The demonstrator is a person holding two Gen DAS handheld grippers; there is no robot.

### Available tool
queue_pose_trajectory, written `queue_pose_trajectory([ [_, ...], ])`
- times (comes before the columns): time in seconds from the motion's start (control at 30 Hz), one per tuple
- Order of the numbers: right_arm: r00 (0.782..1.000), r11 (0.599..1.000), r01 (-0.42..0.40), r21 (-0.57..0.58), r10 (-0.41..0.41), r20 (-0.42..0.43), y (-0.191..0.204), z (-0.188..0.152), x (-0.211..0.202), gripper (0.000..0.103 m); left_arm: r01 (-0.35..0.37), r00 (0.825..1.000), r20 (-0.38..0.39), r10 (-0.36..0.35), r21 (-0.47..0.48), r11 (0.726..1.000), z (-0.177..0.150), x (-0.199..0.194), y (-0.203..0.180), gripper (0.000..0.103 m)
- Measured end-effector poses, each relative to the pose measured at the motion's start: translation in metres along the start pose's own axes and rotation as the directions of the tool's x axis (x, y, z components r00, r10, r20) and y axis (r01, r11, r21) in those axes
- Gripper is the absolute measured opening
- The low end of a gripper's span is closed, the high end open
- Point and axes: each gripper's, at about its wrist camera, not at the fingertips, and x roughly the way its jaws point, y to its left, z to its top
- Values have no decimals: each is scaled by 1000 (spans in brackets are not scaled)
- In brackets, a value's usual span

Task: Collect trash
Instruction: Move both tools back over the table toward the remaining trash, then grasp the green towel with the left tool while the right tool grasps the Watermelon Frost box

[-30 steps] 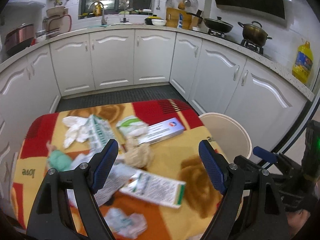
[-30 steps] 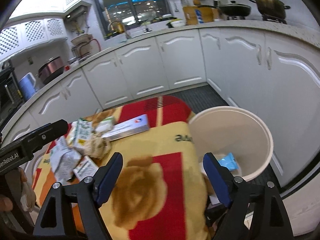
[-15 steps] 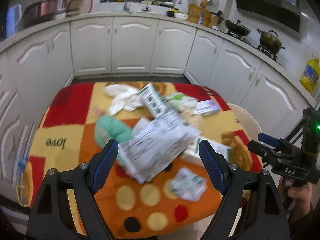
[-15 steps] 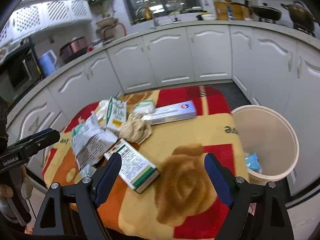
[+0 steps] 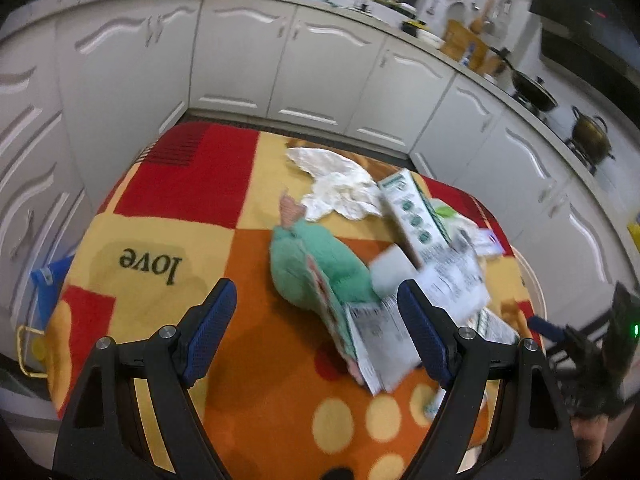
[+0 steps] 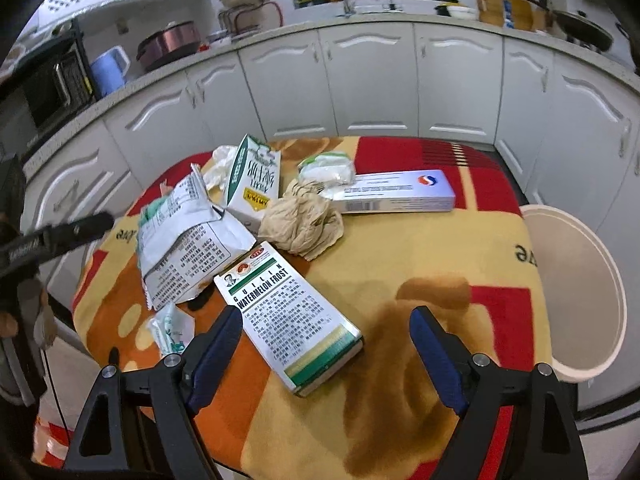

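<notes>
Right hand-held gripper point(image 6: 326, 354) angled down, jaws apart

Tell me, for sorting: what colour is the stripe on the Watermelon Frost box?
Green, on the Watermelon Frost box; right wrist view.

box point(image 6: 291, 321): "guilin watermelon frost" | tablecloth point(image 5: 168, 216): "love"

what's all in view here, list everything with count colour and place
watermelon frost box: 1, white and green, nearest right gripper
long box: 1, white and blue, far side
milk carton: 1, white and green, upright
crumpled paper: 1, tan, centre
printed bag: 1, white and green, left
tissue: 1, white, far edge
bin: 1, cream, right of table
tablecloth: 1, red, yellow, orange
left gripper: open
right gripper: open
</notes>
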Motion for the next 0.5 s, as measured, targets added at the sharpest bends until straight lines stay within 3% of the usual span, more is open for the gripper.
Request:
queue_pose_trajectory([
  [0.1,1000,999,3,-55,-3,-11,4,3,8,83,-20,1000,-19,19,-34,999,8,16,7,82],
  [0.5,997,987,-60,-149,51,-63,8,14,32,88,45,985,-162,-61,-100,994,16,75,11,80],
])
